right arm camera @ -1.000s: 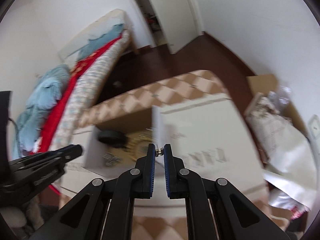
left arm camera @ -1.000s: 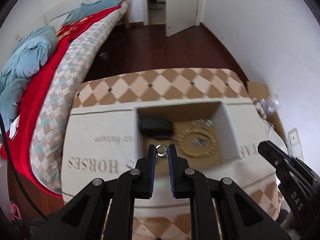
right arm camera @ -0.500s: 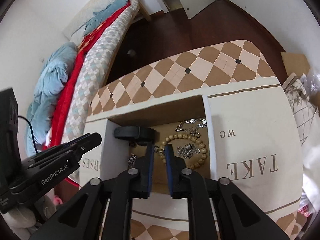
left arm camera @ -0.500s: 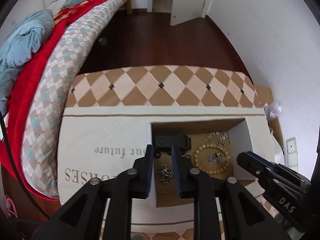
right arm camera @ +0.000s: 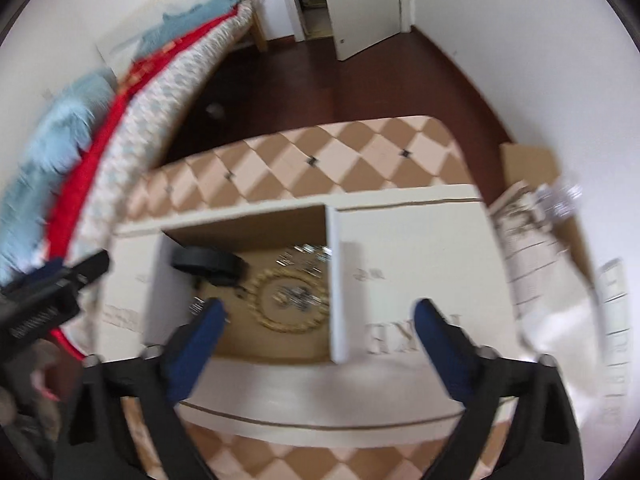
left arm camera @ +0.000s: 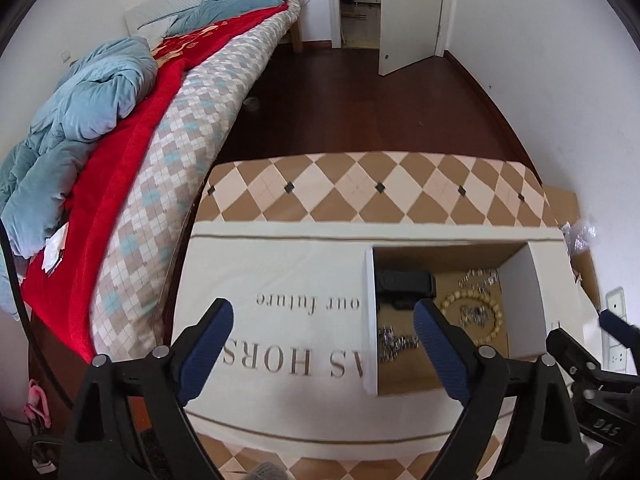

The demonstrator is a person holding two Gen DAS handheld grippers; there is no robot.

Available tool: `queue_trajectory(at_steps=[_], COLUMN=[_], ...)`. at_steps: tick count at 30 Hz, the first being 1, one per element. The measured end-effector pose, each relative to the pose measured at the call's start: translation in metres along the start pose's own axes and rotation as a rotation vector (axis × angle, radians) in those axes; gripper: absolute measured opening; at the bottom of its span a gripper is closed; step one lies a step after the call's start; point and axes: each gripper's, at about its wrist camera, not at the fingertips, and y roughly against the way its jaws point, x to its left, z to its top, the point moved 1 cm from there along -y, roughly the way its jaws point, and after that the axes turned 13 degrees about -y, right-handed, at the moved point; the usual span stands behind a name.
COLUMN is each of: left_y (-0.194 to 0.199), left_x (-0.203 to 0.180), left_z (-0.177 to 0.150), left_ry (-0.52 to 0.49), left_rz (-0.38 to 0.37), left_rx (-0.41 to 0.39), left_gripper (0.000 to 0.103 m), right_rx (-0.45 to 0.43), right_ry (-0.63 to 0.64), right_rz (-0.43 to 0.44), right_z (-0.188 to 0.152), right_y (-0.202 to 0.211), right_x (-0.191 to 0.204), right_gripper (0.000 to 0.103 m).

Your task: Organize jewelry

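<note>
A cardboard box [left arm camera: 280, 280] with open white flaps sits on a checkered table [left arm camera: 360, 192]. Inside lie a black case [left arm camera: 404, 282], a tan bead bracelet [left arm camera: 476, 312] around silver pieces, and a silver chain [left arm camera: 394, 342]. The box [right arm camera: 400, 280], black case [right arm camera: 208, 262] and bracelet [right arm camera: 292, 300] also show in the blurred right wrist view. My left gripper [left arm camera: 322, 322] is wide open and empty above the left flap. My right gripper [right arm camera: 316, 326] is wide open and empty above the box opening.
A bed [left arm camera: 168, 152] with red and blue bedding stands at the left. Dark wood floor [left arm camera: 360, 92] leads to an open door [left arm camera: 404, 12]. Packaging and cardboard [right arm camera: 532, 216] lie right of the table, by the white wall.
Both grippers were shut on small jewelry pieces and have opened wide; the pieces are no longer between the fingers. Both grippers have pulled back from the box.
</note>
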Motion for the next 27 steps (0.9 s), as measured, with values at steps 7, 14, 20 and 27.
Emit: queue_trajectory(at_steps=[7,14,20,27], left_y=[0.013,0.053,0.102,0.166], left_x=[-0.011,-0.015,-0.011,-0.012], left_z=[-0.023,-0.041,-0.051,-0.066], left_ry=[-0.027,-0.015,0.017,0.015], left_rz=[0.014,0.015,0.037,0.05], left_rx=[0.005,-0.044,-0.11,-0.174], left_gripper=[0.097,0.097,0.097,0.097], right_rx=[-0.044,-0.097,-0.156,-0.219], right_ry=[0.046,0.05,0.03,0.011], right_rz=[-0.107,-0.095,-0.067,-0.044], right_z=[-0.018,-0.028,-0.04,-0.062], right_y=[0.013,0.053,0.104,0.169], right_x=[0.001,0.004,0.001,-0.009], right_gripper=[0.103,0.103,0.103,0.103])
